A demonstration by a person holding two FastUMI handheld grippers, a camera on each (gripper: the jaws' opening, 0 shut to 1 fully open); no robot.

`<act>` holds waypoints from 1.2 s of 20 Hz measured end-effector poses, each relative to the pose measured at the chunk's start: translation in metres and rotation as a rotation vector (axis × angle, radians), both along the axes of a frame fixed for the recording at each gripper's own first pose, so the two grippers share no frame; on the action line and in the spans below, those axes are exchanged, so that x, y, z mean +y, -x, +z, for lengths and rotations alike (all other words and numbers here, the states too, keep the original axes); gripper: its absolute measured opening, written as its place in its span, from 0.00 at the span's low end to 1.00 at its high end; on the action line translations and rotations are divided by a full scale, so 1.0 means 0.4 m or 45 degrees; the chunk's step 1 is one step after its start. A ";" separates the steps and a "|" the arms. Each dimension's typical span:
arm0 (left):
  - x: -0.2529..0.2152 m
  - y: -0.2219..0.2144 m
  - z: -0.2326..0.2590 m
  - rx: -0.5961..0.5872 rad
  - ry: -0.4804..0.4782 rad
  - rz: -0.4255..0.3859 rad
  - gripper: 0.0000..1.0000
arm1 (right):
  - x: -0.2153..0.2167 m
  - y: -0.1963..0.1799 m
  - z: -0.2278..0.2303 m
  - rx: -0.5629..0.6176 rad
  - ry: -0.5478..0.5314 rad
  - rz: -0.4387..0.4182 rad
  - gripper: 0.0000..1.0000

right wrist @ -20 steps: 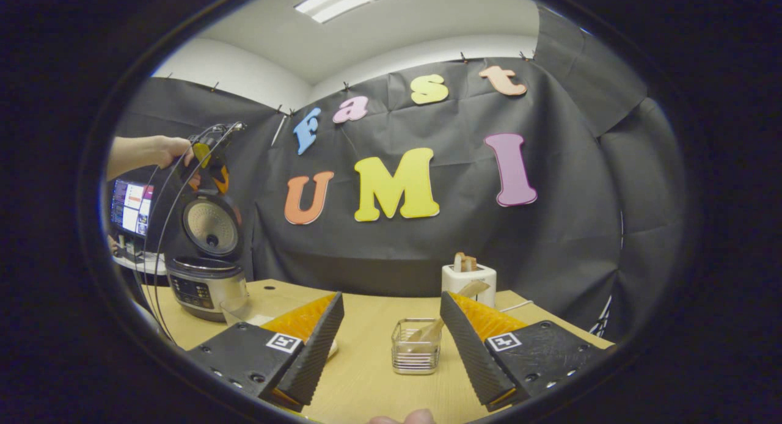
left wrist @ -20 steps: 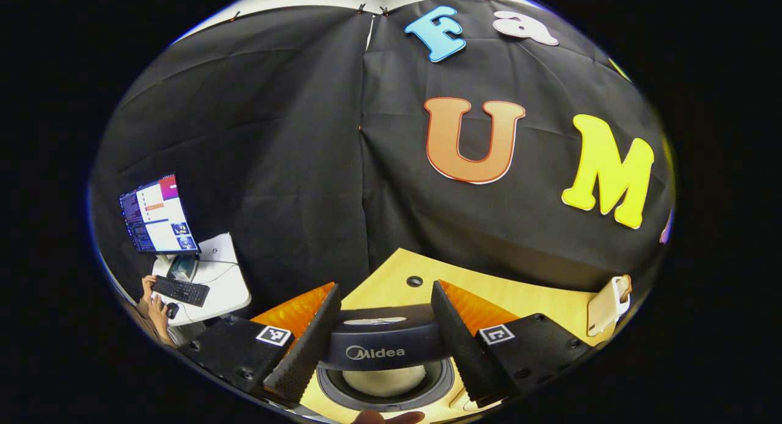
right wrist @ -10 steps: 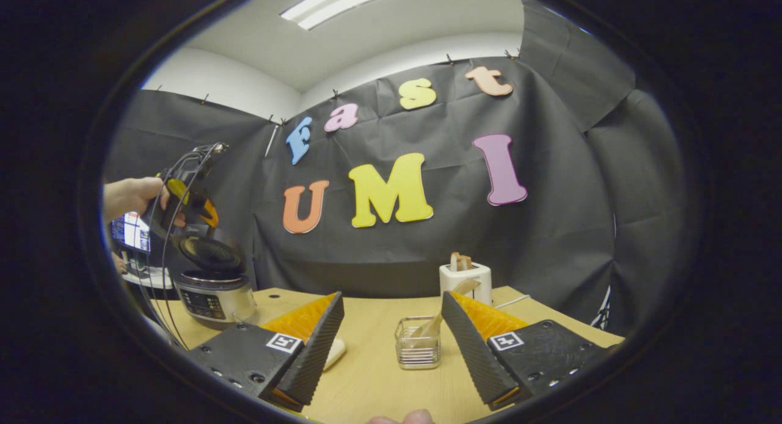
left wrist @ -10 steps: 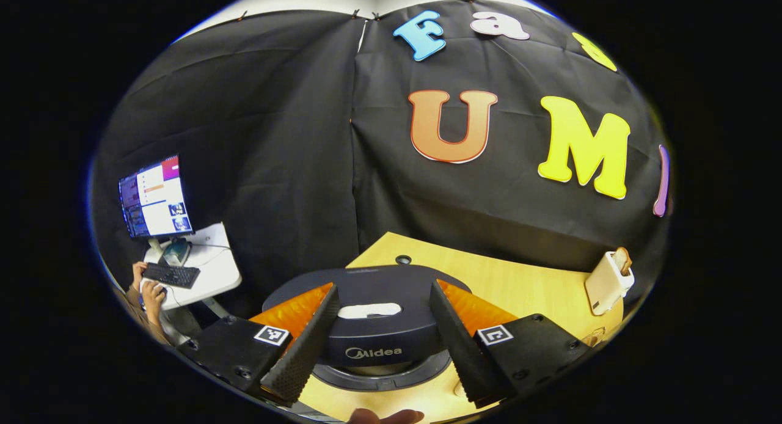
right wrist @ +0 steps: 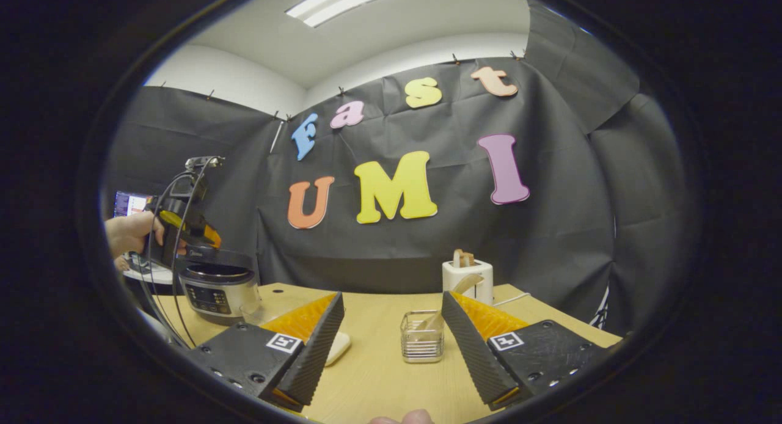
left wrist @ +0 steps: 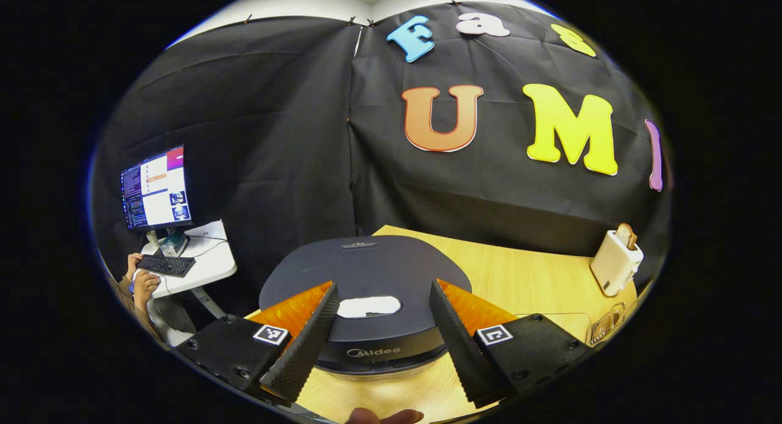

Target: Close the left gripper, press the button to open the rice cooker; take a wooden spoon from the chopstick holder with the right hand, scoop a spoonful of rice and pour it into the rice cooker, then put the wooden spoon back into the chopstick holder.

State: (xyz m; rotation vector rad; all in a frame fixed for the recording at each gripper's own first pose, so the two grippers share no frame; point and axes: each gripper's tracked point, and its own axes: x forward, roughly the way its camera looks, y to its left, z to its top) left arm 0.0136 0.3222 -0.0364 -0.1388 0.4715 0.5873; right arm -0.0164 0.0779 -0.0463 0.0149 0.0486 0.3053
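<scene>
Left gripper view: the left gripper [left wrist: 382, 335] has its 2 fingers [left wrist: 302, 344] spread apart, with nothing between them. It sits directly above the rice cooker [left wrist: 366, 289], whose dark lid lies flat and appears down on the body. A pale oval panel on the lid shows in the gap between the fingers. Whether either finger touches the lid cannot be told. The rice cooker stands at the near left part of the wooden table [left wrist: 525, 277]. A white toaster [left wrist: 616, 262] stands at the far right of the table, and a clear holder [left wrist: 605, 326] shows near the right edge. Off the table to the left, a monitor [left wrist: 156, 189] and a keyboard [left wrist: 165, 265] sit on a small white desk [left wrist: 211, 271], with a person's hand [left wrist: 145, 283] at the keyboard.

Right gripper view: the right gripper [right wrist: 391, 344] has its 2 fingers apart and holds nothing. It hovers above the table [right wrist: 379, 375]. The chopstick holder [right wrist: 421, 337] stands upright between the fingers, farther off, with the wooden spoon [right wrist: 449, 299] leaning in it, handle tilted to the right. The toaster [right wrist: 467, 274] stands behind the holder. A pale flat object [right wrist: 339, 346] lies on the table just beside the left finger. At far left, a hand [right wrist: 129, 234] holds the left gripper [right wrist: 183, 222] on top of the rice cooker [right wrist: 217, 286].
</scene>
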 end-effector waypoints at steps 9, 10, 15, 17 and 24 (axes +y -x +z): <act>-0.017 0.017 -0.063 -0.036 -0.056 -0.004 0.96 | 0.020 0.007 -0.009 -0.006 0.021 0.014 0.95; -0.018 0.021 -0.067 -0.034 -0.066 -0.006 0.96 | 0.018 0.003 -0.015 -0.002 0.020 0.014 0.96; -0.019 0.022 -0.063 -0.037 -0.088 0.002 0.96 | 0.028 -0.002 -0.027 0.010 0.010 0.027 0.95; -0.023 0.026 -0.068 -0.041 -0.084 -0.001 0.96 | 0.032 -0.005 -0.036 0.019 0.008 0.030 0.95; -0.034 0.033 -0.082 -0.097 -0.112 -0.107 0.95 | 0.061 -0.005 -0.084 0.081 -0.011 0.057 0.96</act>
